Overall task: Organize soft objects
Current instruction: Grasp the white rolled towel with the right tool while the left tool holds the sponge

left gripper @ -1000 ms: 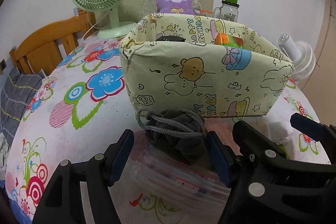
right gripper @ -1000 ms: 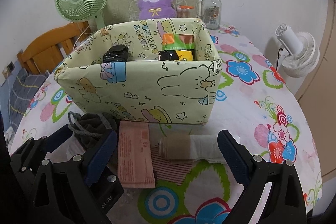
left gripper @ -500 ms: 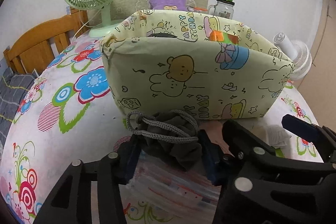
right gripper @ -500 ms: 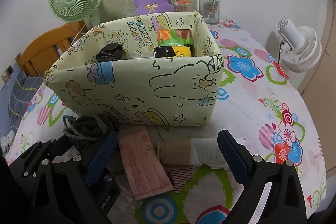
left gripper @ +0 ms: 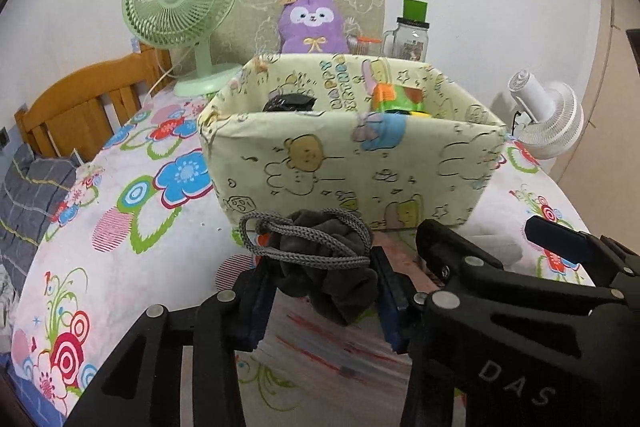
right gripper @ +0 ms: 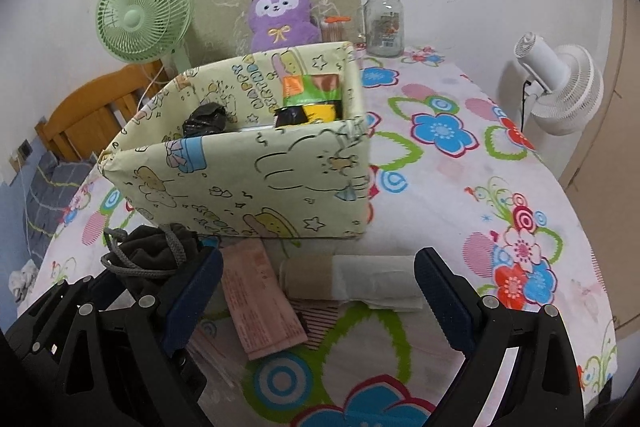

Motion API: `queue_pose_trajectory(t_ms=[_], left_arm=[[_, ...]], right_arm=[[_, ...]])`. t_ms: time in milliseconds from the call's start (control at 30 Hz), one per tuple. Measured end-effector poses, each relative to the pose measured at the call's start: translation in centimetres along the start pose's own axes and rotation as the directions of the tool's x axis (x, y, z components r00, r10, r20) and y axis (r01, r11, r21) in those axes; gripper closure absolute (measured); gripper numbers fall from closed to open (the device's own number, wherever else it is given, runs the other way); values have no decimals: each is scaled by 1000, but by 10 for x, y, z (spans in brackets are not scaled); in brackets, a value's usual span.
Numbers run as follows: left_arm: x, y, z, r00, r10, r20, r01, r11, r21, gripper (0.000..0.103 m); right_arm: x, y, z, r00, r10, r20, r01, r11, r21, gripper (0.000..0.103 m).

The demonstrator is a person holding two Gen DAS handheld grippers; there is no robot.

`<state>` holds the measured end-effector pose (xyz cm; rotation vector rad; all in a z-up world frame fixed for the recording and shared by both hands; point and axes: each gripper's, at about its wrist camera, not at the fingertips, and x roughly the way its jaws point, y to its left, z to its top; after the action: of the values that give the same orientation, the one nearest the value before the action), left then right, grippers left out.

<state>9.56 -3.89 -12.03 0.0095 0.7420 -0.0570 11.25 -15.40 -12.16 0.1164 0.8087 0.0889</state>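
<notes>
My left claw is closing on the soft gray pouch, and its blue pads press both sides so the pouch bunches up between them. I hold it by the middle so its rope loop does not slip away. The pouch sits just in front of the yellow box on the counter, close to where I think it should go. My right claw is spread wide and holds nothing. It waits over the pink packet and the rolled cloth.

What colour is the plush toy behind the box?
Purple, with a white face and yellow bow: the plush toy shows best in the right wrist view.
</notes>
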Motion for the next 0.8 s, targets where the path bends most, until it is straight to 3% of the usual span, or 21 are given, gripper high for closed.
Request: queue_pose_trajectory(t_ms=[667,733,800], left_arm=[[18,-28,-7,997,-17,-71,23,996,82,59],[22,-27,-8,996,-20,-83,26,997,76,59],[27,-26,-10,994,-31,-104,38,997,71,60]], right_arm=[[35,-28,-8,994,-25,-110,28,999,32,5],[39,-26,-9,992,-28,-121,31,999,26,7],[40,-24,-11,993,-20,-113,23,999,29,20]])
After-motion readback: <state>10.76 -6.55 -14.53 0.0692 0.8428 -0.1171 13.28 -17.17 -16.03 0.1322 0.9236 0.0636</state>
